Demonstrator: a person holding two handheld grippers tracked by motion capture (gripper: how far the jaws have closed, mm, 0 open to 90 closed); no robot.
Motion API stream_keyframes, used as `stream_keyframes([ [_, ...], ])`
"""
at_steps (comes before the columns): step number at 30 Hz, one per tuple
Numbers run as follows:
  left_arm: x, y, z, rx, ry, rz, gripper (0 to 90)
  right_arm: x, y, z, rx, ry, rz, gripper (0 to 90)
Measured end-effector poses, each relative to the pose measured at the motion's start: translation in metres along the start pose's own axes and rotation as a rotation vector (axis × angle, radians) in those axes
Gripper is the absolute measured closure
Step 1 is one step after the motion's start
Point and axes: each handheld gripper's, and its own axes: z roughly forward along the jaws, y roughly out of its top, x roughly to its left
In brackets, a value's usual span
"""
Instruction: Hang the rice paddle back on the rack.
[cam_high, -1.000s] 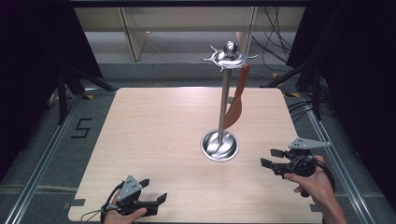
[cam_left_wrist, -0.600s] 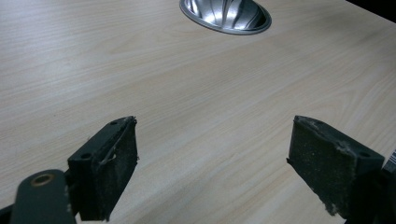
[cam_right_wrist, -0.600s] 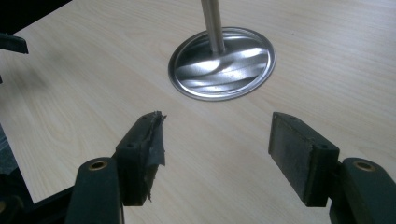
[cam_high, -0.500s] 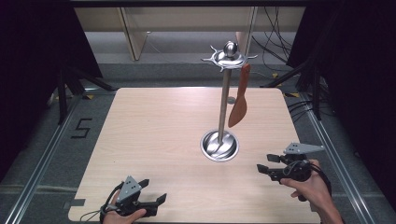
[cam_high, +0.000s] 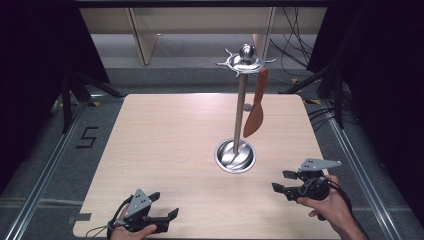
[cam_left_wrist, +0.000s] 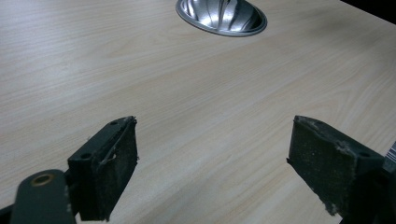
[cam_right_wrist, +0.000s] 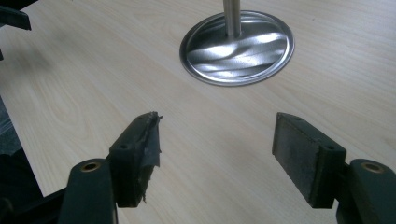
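Observation:
A steel utensil stand (cam_high: 240, 100) rises from a round base (cam_high: 235, 156) right of the table's middle. An orange-brown spatula (cam_high: 255, 110) hangs from a hook of its crown (cam_high: 245, 61). My left gripper (cam_high: 164, 207) is open near the front edge, nothing between its jaws; its own view has the gripper (cam_left_wrist: 212, 163) over bare wood with the base (cam_left_wrist: 221, 16) far ahead. My right gripper (cam_high: 281, 181) is open at the front right, held by a hand (cam_high: 332, 207), pointing left. In its view the gripper (cam_right_wrist: 215, 144) faces the base (cam_right_wrist: 237, 46) and pole (cam_right_wrist: 231, 16).
The wooden table (cam_high: 165, 140) has a notch at its front left corner. A painted number 5 (cam_high: 86, 136) marks the floor at left. Cables (cam_high: 300, 45) and dark stands lie behind and to the right. A pale shelf unit (cam_high: 145, 35) stands at the back.
My right gripper has drawn back toward the front edge and slightly left. The left gripper and the stand with its spatula have stayed put.

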Motion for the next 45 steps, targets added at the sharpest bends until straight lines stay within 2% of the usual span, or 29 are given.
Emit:
stream_keyframes([
  [2,0.0,0.0,0.0,0.003,-0.002,-0.001,14.7,-0.001,-0.001,0.001,0.001,0.002,-0.023,32.3],
  [4,0.001,0.0,0.0,0.004,-0.007,0.014,14.7,0.001,-0.003,0.001,0.0,0.005,0.003,31.9],
  [5,0.002,0.0,0.0,0.004,-0.009,0.023,14.8,-0.001,-0.003,0.001,0.002,-0.004,-0.025,31.1],
  [7,0.001,0.0,0.001,-0.001,-0.01,0.011,14.7,0.001,-0.005,0.002,0.0,0.007,0.01,30.8],
  [8,0.001,0.0,0.001,-0.002,-0.01,0.011,14.8,-0.001,-0.006,0.001,-0.005,-0.014,-0.025,30.8],
  [9,0.002,0.0,0.0,0.008,-0.009,0.023,14.8,0.001,-0.007,0.002,-0.013,0.014,0.01,30.7],
  [10,0.001,0.0,0.0,0.007,-0.009,0.022,14.8,-0.001,-0.008,0.001,-0.012,-0.009,-0.028,30.5],
  [11,0.001,0.0,0.0,0.007,-0.009,0.023,14.8,0.002,-0.009,0.001,-0.014,-0.005,0.003,30.3],
  [13,0.0,-0.001,0.001,-0.001,-0.007,-0.007,14.8,0.0,-0.011,0.002,-0.016,-0.015,-0.028,29.9],
  [14,-0.001,-0.001,0.001,-0.002,-0.008,-0.006,14.8,0.004,-0.012,0.003,0.004,0.002,0.011,29.8],
  [16,-0.001,-0.001,0.001,-0.002,-0.005,-0.009,14.8,0.002,-0.013,0.005,-0.006,0.007,-0.026,29.8],
  [18,0.0,-0.001,0.001,-0.001,-0.007,-0.007,14.8,0.006,-0.015,0.007,0.002,0.017,0.005,29.8],
  [21,-0.001,-0.001,0.001,-0.003,-0.004,-0.009,14.8,0.005,-0.017,0.008,0.002,-0.009,-0.044,29.7],
  [22,0.0,0.0,0.0,0.003,-0.002,0.001,14.7,0.008,-0.018,0.01,0.006,0.015,-0.011,29.7],
  [23,0.001,0.0,0.0,0.003,-0.007,0.022,14.8,0.009,-0.018,0.01,0.019,0.038,-0.008,29.7],
  [25,0.001,0.0,0.0,0.003,-0.008,0.021,14.8,0.008,-0.019,0.01,0.019,-0.003,-0.044,29.6],
  [27,0.001,0.0,0.0,0.003,-0.007,0.022,14.8,0.012,-0.021,0.01,0.022,0.0,-0.011,29.6],
  [28,0.001,0.0,0.0,0.003,-0.007,0.022,14.8,0.009,-0.022,0.011,0.017,0.004,-0.048,29.6],
  [29,0.001,0.0,0.001,0.0,-0.008,0.018,14.7,0.012,-0.023,0.01,0.029,0.005,-0.015,29.6],
  [30,0.0,0.0,0.001,-0.003,-0.009,0.014,14.8,0.011,-0.024,0.011,0.017,0.01,-0.036,29.5],
  [34,0.0,0.0,0.001,-0.004,-0.01,0.014,14.8,0.013,-0.028,0.012,0.047,0.008,0.003,29.4],
  [36,0.0,0.0,0.001,-0.003,-0.008,0.015,14.8,0.013,-0.03,0.013,0.045,0.007,-0.012,29.2],
  [37,0.0,0.0,0.001,-0.004,-0.008,0.013,14.8,0.014,-0.031,0.013,0.049,0.031,0.002,29.2],
  [38,0.0,0.0,0.001,-0.004,-0.009,0.015,14.7,0.011,-0.03,0.012,0.044,0.018,-0.044,29.2],
  [39,0.0,0.0,0.001,-0.003,-0.008,0.01,14.7,0.014,-0.031,0.012,0.045,0.013,-0.018,29.0],
  [42,-0.001,-0.001,0.002,-0.004,-0.007,-0.007,14.8,0.012,-0.033,0.01,0.038,0.003,-0.028,28.6],
  [43,-0.001,-0.001,0.001,-0.004,-0.003,-0.009,14.7,0.013,-0.034,0.009,0.044,-0.003,-0.011,28.5],
  [44,-0.001,-0.001,0.001,-0.005,-0.005,-0.008,14.7,0.012,-0.034,0.01,0.04,0.019,-0.013,28.5],
  [45,-0.001,-0.001,0.001,-0.005,-0.007,-0.006,14.7,0.01,-0.035,0.009,0.032,0.004,-0.043,28.5],
])
